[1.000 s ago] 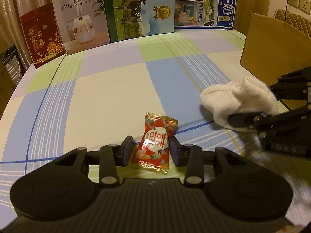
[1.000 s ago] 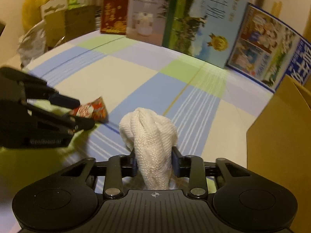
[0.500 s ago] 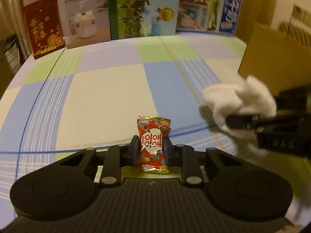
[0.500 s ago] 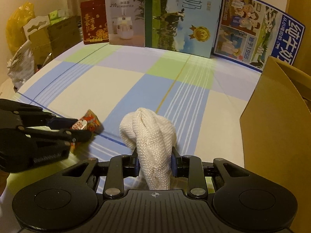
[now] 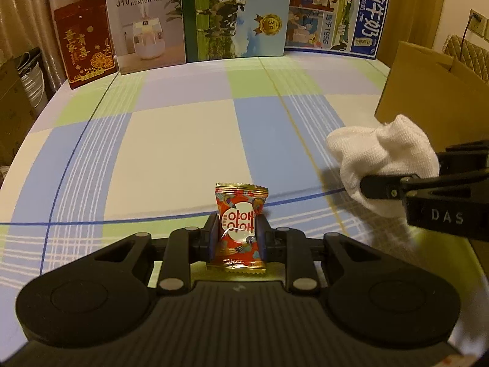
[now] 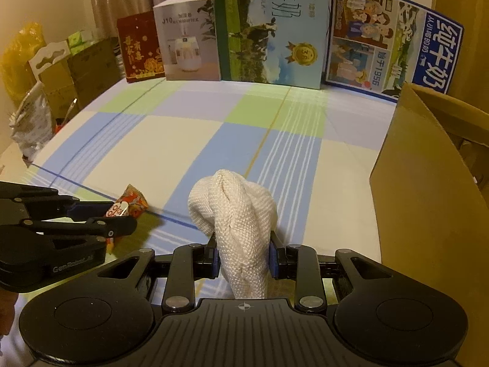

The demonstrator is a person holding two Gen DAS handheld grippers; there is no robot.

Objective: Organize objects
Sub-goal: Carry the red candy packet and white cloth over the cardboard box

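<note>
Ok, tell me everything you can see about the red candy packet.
The candy is a small glossy red sachet with crimped gold ends, a white round patch bearing red characters, and bird-like motifs. It looks like foil or plastic film and appears sealed. It stands upright, pinched at its middle between the fingers of the left gripper, which is shut on it. Whether its lower edge touches the tablecloth cannot be told.

Along the far edge of the checked blue, green and cream tablecloth we note a red gold-printed box, a white humidifier carton, two milk cartons, curtains behind.
</note>
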